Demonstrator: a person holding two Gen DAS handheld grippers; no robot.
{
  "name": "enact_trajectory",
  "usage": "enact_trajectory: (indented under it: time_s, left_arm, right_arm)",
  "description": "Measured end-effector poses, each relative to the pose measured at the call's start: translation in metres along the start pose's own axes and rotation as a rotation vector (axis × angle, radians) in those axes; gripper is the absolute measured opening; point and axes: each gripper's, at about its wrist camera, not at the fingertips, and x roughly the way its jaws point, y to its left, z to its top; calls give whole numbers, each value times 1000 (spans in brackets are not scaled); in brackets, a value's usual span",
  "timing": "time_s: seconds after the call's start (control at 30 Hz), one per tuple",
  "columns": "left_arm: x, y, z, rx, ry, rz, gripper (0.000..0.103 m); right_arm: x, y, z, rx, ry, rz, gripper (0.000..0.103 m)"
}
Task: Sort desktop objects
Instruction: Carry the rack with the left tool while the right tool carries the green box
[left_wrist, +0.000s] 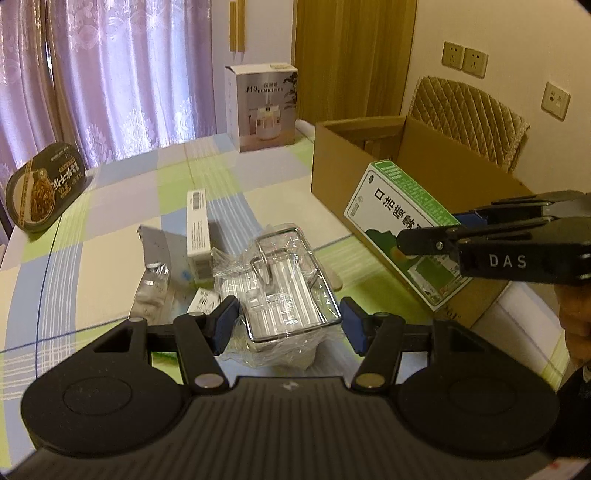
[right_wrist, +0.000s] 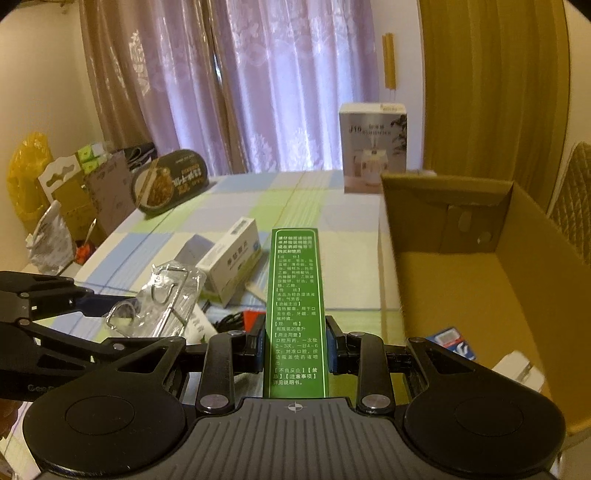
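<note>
A wire rack in clear plastic wrap (left_wrist: 280, 284) lies on the checked tablecloth (left_wrist: 92, 258). My left gripper (left_wrist: 290, 326) is open, one blue pad on each side of the rack's near end. My right gripper (right_wrist: 295, 349) is shut on a green and white medicine box (right_wrist: 297, 306), held off the table just left of an open cardboard box (right_wrist: 461, 277). From the left wrist view the same medicine box (left_wrist: 402, 221) hangs in front of the cardboard box's (left_wrist: 369, 147) near wall. The wrapped rack (right_wrist: 159, 306) also shows in the right wrist view, with the left gripper (right_wrist: 88, 314) reaching it.
A white medicine box (left_wrist: 197, 225) and a small wrapped item (left_wrist: 151, 284) lie beside the rack. A humidifier box (left_wrist: 262, 107) stands at the table's far edge, a noodle bowl (left_wrist: 44, 188) far left. A blue and white pack (right_wrist: 452, 341) lies inside the cardboard box. A padded chair (left_wrist: 465, 110) stands behind it.
</note>
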Motion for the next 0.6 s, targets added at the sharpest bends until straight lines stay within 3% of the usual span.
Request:
enact_trajectory:
  time_s: [0.37, 0.6]
  left_arm:
    - [9, -31, 32, -11, -67, -44, 55]
    - [14, -50, 42, 4, -88, -84, 55]
  right_arm:
    - [-26, -38, 25, 40, -104, -73, 27]
    - [-42, -56, 28, 85, -176, -36, 27]
